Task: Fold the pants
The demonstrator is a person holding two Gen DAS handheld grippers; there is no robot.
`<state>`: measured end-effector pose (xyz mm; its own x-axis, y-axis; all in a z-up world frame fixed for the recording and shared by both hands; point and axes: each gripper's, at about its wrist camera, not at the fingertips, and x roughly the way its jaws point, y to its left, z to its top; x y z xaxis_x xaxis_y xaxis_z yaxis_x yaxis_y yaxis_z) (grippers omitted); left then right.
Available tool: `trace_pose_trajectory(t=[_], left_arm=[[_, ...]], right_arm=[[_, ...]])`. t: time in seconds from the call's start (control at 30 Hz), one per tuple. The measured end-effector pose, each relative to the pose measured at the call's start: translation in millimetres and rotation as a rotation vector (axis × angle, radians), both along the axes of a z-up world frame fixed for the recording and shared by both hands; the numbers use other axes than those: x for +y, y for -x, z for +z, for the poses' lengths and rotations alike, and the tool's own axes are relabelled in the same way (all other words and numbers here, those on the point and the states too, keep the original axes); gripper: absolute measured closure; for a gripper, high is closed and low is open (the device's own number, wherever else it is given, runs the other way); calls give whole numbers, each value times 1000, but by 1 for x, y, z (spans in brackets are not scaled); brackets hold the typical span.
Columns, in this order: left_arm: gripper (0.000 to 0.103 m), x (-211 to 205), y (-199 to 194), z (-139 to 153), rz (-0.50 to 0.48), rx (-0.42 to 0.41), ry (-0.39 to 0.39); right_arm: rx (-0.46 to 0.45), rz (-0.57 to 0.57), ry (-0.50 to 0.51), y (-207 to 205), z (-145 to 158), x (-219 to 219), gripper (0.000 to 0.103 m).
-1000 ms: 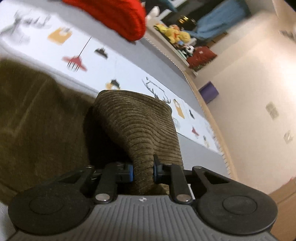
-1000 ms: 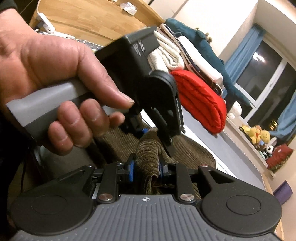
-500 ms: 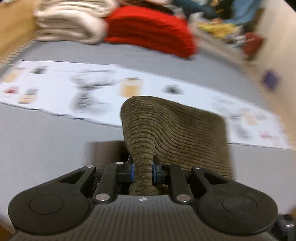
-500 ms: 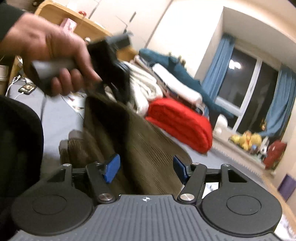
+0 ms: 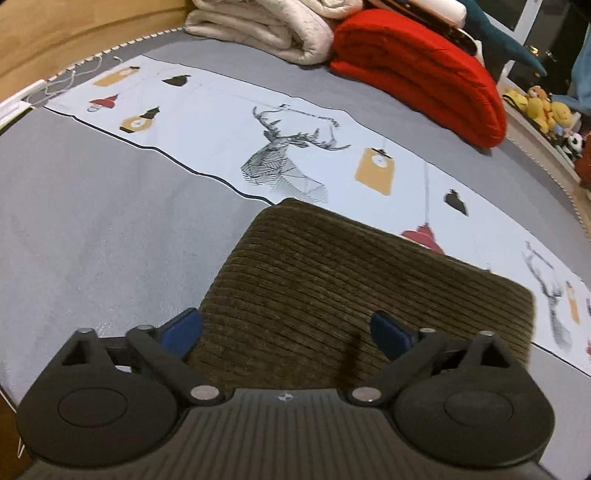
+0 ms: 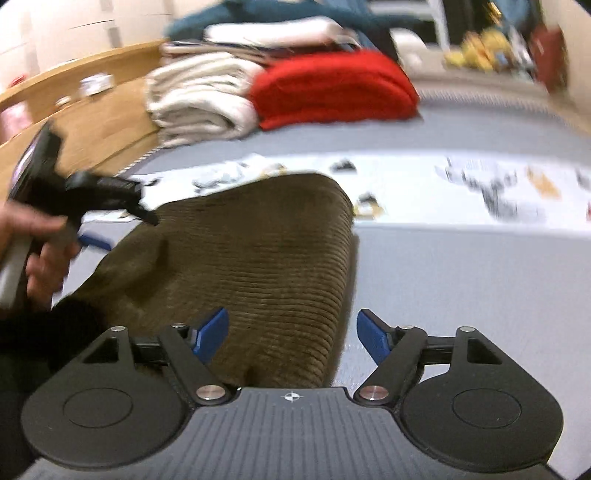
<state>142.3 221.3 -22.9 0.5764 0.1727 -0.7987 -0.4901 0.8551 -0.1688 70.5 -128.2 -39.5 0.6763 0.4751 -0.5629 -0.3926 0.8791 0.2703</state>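
Note:
The olive-brown corduroy pants (image 5: 332,280) lie folded in a flat rectangle on the grey bed cover (image 5: 92,221). My left gripper (image 5: 288,332) is open, its blue pads spread over the near edge of the pants, holding nothing. In the right wrist view the pants (image 6: 251,258) lie in front of my right gripper (image 6: 291,334), which is open with the cloth's near right corner between its pads. The left gripper (image 6: 110,206) and the hand that holds it show at the left of that view, by the pants' far left corner.
A white printed strip with deer and lamp drawings (image 5: 288,147) crosses the bed behind the pants. A folded red blanket (image 5: 424,70) and cream blankets (image 5: 266,29) are stacked at the back. A wooden bed frame (image 5: 55,33) runs along the left. Plush toys (image 5: 543,107) sit far right.
Both grippers have let go of the corduroy cloth and opened. The pants, held up before, now lie flat on the bed. The left gripper has swung to face the blankets.

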Motion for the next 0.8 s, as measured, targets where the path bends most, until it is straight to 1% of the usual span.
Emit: trace_pose_trajectory(t=[0.1,0.17,0.23,0.3,0.33,0.37,0.4,0.43,0.47,0.5,0.53,0.57,0.6,0.63,0.67,0.7,0.8], left_arm=[[1,-2,-3,-12,-5,-9,12],[1,-4,-6,-17,-21,-4,-8],[1,-3,-8,-21,-24,-3,-6],[1,2,-7,-26,-4,-21,19],[1,5,-8,-29,11,-30,35],[1,7,-8,-31,20,-38,47],[1,8,-9,-32,22,-44,54],[1,6,-10,-33,16,-50,53],[1,4,-10,-33,5,-55,48],[2,1,-11,-32,-5,-66,40],[7,-2,-10,-31,-14,-84,31],[13,-7,-9,-29,-33,-111,29],[17,-12,-8,-27,-62,-137,37],[22,-19,-7,-24,-106,-167,56],[24,-28,-7,-22,-165,-194,81],[24,-39,-7,-22,-231,-215,108],[24,-71,-10,-24,-416,-245,195]], right_arm=[[153,-59,-68,-34,-18,6,24],[260,-98,-110,-54,-33,12,24],[313,-99,-118,-66,-41,19,24],[345,-70,-100,-74,-49,33,23],[349,-59,-79,-77,-51,39,23],[347,-55,-64,-76,-51,43,27],[346,-52,-52,-77,-51,47,38],[340,-48,-46,-78,-50,49,45],[327,-43,-47,-79,-45,47,61],[307,-39,-46,-76,-41,44,73],[288,-30,-41,-75,-36,41,77],[274,-18,-43,-73,-31,37,81],[261,-7,-47,-73,-26,32,82],[241,-2,-44,-72,-19,25,82],[220,-13,-34,-71,-13,15,83],[206,-30,-27,-72,-7,5,83],[173,-126,-32,-73,5,-42,84]])
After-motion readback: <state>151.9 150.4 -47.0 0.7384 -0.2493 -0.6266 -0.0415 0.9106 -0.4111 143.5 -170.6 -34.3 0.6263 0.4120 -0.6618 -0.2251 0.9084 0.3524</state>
